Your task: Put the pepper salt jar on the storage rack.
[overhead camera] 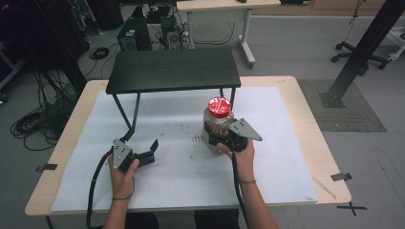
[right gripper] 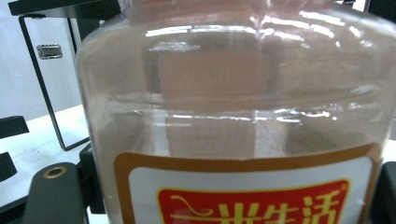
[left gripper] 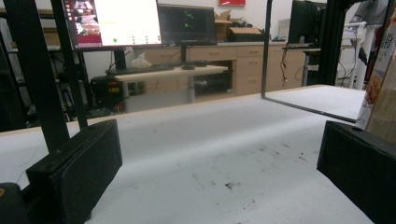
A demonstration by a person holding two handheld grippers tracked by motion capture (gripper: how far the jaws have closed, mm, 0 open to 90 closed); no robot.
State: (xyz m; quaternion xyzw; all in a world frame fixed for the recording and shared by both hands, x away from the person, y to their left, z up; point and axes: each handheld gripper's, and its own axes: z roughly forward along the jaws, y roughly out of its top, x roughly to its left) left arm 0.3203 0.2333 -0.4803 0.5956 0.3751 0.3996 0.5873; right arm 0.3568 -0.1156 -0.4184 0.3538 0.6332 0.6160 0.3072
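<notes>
Right gripper (overhead camera: 216, 138) fingers clasp the jar (overhead camera: 218, 125) beside the black shelf (overhead camera: 173, 69); grip squarely before lifting. Left gripper (overhead camera: 143, 153) fingers wide, empty.

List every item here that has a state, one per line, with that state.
Jar: upright on the white mat, red lid on.
Right tongs: closed around the jar's lower body.
Left tongs: open, nothing between them, resting low on the mat.
Black shelf: standing, top bare.
</notes>
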